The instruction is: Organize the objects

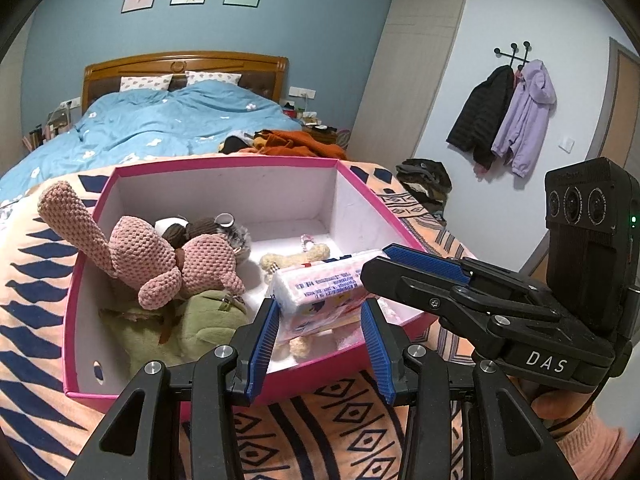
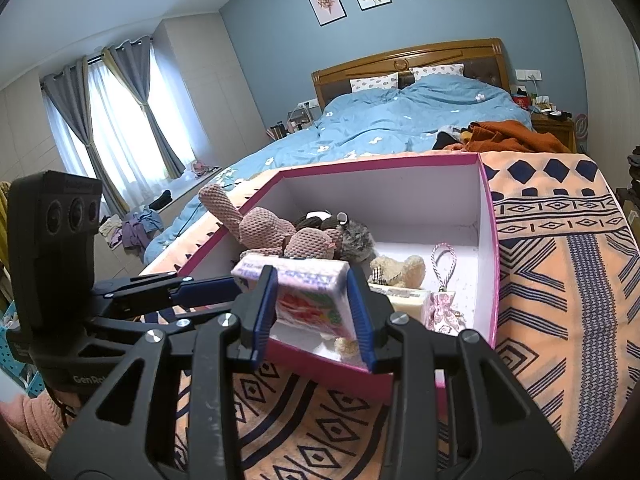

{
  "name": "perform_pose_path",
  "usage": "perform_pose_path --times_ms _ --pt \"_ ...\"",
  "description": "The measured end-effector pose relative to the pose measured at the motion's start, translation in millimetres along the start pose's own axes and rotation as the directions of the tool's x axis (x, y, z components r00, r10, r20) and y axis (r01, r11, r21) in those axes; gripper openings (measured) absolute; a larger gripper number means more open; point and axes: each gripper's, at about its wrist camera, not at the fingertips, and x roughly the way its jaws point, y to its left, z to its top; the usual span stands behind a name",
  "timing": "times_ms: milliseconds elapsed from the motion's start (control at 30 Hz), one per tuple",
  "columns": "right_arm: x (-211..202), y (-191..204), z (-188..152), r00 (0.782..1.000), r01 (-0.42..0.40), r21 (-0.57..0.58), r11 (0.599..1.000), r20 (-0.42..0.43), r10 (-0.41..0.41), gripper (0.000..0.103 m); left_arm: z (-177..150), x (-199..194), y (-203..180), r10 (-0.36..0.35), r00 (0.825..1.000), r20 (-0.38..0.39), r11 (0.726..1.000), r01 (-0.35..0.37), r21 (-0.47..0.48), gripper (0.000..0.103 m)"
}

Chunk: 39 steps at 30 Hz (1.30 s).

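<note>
Both handheld tools are matte black plastic frames of angular linkage arms pinned with round silver screws. The left gripper (image 1: 320, 320) carries ribbed blue pads (image 1: 262, 346) on the inner faces of its jaws; the right gripper (image 2: 312, 304) has the same blue ribbed lining (image 2: 266, 316). Behind the right gripper's linkage in the left wrist view stands a black camera block (image 1: 588, 204) with three round lenses and a small green light, above white lettering "DAS" (image 1: 546, 361). A pink knitted sleeve (image 1: 592, 436) shows below that block, with a thin black cable beside it.
</note>
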Motion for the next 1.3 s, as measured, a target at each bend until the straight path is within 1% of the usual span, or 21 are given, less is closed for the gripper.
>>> perform_pose_path --times_ms 433,533,567,600,633,700,733,767,800,833,867,900,933,967,1000,1067,1100,1133,1233,1300 --pt "16.2 -6.1 -0.7 0.999 0.011 0.006 1.000 -0.031 -0.011 0.039 -2.0 11.5 6.6 0.022 0.999 -0.023 1.000 -0.023 -0.013 0.042" --pt "19.1 -6.2 -2.6 0.999 0.016 0.002 1.000 -0.039 -0.016 0.039 -4.4 10.7 4.6 0.051 0.999 -0.016 0.999 -0.051 0.001 0.046" --pt "19.8 -6.2 -3.4 0.999 0.016 0.002 1.000 -0.043 -0.016 0.039 -5.6 9.6 3.4 0.058 0.998 -0.013 0.998 -0.058 0.005 0.050" --pt "19.9 -6.0 -4.5 0.999 0.017 0.001 1.000 -0.043 -0.017 0.039 -6.3 8.0 2.8 0.062 0.998 -0.008 0.998 -0.062 0.008 0.057" --pt "19.5 -5.7 -5.5 0.999 0.021 0.000 1.000 -0.044 -0.021 0.039 -7.3 5.8 1.5 0.067 0.998 0.000 0.998 -0.067 0.011 0.061" --pt "17.4 -4.4 -6.7 0.999 0.025 -0.007 1.000 -0.040 -0.025 0.039 -9.9 -1.3 -2.0 0.091 0.995 0.027 0.996 -0.092 0.020 0.077" --pt "14.8 -3.2 -7.8 0.999 0.033 -0.014 0.999 -0.034 -0.033 0.039 -11.6 -5.6 -4.0 0.098 0.994 0.042 0.995 -0.100 0.028 0.081" --pt "12.5 -2.3 -8.6 0.999 0.037 -0.019 0.999 -0.029 -0.038 0.040 -14.8 -11.9 -7.1 0.116 0.991 0.061 0.992 -0.118 0.036 0.087" --pt "8.5 -0.5 -10.1 0.999 0.041 -0.026 0.999 -0.023 -0.041 0.042 -17.0 -15.9 -7.6 0.128 0.989 0.073 0.991 -0.131 0.039 0.090" --pt "5.8 0.5 -10.8 0.999 0.047 -0.031 0.998 -0.016 -0.047 0.049 -20.3 -21.1 -9.3 0.139 0.987 0.087 0.989 -0.143 0.045 0.091" --pt "2.2 1.9 -12.2 0.998 0.056 -0.037 0.998 -0.007 -0.057 0.053 -23.2 -26.3 -10.8 0.149 0.984 0.096 0.987 -0.155 0.051 0.096" --pt "-2.8 4.2 -14.4 0.998 0.066 -0.044 0.997 0.005 -0.066 0.060 -26.0 -32.1 -10.6 0.165 0.980 0.108 0.984 -0.171 0.054 0.103" --pt "-8.6 6.4 -17.1 0.997 0.074 -0.051 0.996 0.020 -0.073 0.065 -29.9 -37.7 -11.2 0.180 0.976 0.123 0.981 -0.188 0.054 0.103" --pt "-12.9 8.2 -19.1 0.996 0.080 -0.057 0.995 0.029 -0.079 0.067 -35.0 -44.5 -12.0 0.204 0.969 0.138 0.976 -0.212 0.045 0.103" --pt "-17.0 10.2 -21.5 0.996 0.087 -0.065 0.994 0.035 -0.085 0.069 -37.2 -48.1 -9.5 0.212 0.967 0.141 0.975 -0.219 0.040 0.103" --pt "-27.3 15.3 -29.5 0.993 0.112 -0.080 0.990 0.054 -0.108 0.077 -43.9 -54.9 -6.6 0.221 0.965 0.139 0.974 -0.226 0.020 0.103" --pt "-31.7 17.4 -33.5 0.991 0.124 -0.084 0.989 0.064 -0.118 0.085 -46.5 -57.1 -5.0 0.227 0.964 0.135 0.973 -0.231 0.009 0.103" --pt "-35.1 19.2 -37.2 0.989 0.133 -0.090 0.987 0.072 -0.127 0.090 -48.9 -58.9 -3.8 0.234 0.963 0.131 0.972 -0.236 -0.001 0.103" --pt "-42.2 25.5 -50.8 0.984 0.164 -0.105 0.981 0.082 -0.156 0.099 -58.9 -62.4 0.0 0.252 0.961 0.118 0.968 -0.249 -0.039 0.103" --pt "-41.4 29.4 -59.8 0.984 0.175 -0.120 0.977 0.066 -0.168 0.099 -64.2 -61.7 0.2 0.263 0.958 0.111 0.965 -0.260 -0.044 0.103"
